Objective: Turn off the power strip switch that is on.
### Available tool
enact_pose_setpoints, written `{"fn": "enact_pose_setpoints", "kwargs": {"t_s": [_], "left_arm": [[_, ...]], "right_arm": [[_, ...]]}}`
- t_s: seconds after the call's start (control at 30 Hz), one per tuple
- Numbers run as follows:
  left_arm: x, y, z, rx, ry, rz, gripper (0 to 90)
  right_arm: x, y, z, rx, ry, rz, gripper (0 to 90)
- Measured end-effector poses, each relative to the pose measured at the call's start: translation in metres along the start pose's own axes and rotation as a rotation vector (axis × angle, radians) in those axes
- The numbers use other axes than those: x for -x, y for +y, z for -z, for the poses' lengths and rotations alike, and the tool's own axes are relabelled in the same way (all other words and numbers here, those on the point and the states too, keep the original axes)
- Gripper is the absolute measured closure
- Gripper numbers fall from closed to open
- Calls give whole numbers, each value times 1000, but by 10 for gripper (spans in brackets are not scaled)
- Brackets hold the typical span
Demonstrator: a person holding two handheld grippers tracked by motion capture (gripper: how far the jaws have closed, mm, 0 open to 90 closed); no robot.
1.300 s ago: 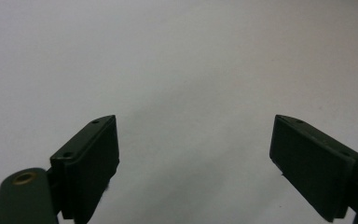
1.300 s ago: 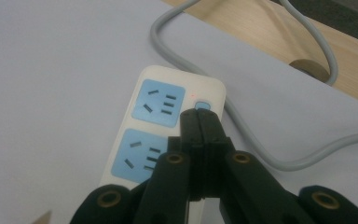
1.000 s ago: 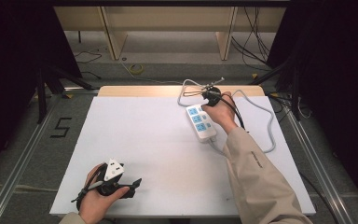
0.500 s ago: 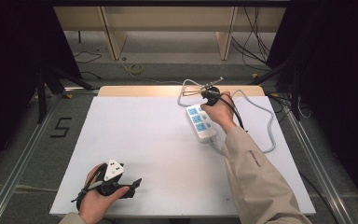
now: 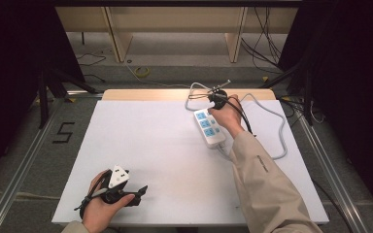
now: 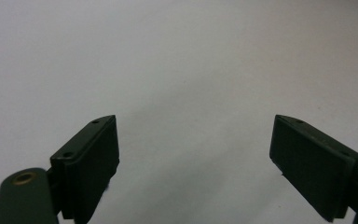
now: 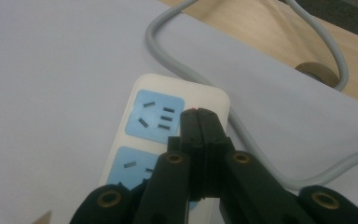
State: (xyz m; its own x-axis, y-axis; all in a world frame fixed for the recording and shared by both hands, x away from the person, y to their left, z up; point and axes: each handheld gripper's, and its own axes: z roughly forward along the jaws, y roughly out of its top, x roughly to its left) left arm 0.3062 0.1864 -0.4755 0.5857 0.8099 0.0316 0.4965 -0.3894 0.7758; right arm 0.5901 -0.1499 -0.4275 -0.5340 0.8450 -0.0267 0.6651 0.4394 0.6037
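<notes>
While our right tongs (image 7: 198, 112) sit with their jaws pressed together, holding nothing, their tip rests at the cable end of the white power strip (image 5: 209, 127), just beside the top blue socket (image 7: 154, 115), where a small red spot peeps out that we take to be the switch, though it is too hidden to be sure. That power strip lies at the far right of the white bench (image 5: 160, 145), its grey cable (image 5: 277, 121) looping off toward the wooden edge. Our left tongs (image 6: 193, 154) hover wide open over bare bench near the front left corner, gripping nothing. We judge the step in hand to be a press on that switch. If we push off-centre, the narrow tip could skid off the switch onto the smooth casing or toward the socket slots; if we push sideways rather than down, the light strip may slide or pivot on the bench, since nothing steadies it and the left tongs are well apart from it.
</notes>
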Motion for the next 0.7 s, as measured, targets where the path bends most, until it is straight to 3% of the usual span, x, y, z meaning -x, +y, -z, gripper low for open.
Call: {"fn": "enact_pose_setpoints", "kwargs": {"t_s": [0.7], "left_arm": [[0, 0, 0, 1, -1, 0, 153]], "right_arm": [[-5, 7, -9, -11, -15, 23, 900]]}}
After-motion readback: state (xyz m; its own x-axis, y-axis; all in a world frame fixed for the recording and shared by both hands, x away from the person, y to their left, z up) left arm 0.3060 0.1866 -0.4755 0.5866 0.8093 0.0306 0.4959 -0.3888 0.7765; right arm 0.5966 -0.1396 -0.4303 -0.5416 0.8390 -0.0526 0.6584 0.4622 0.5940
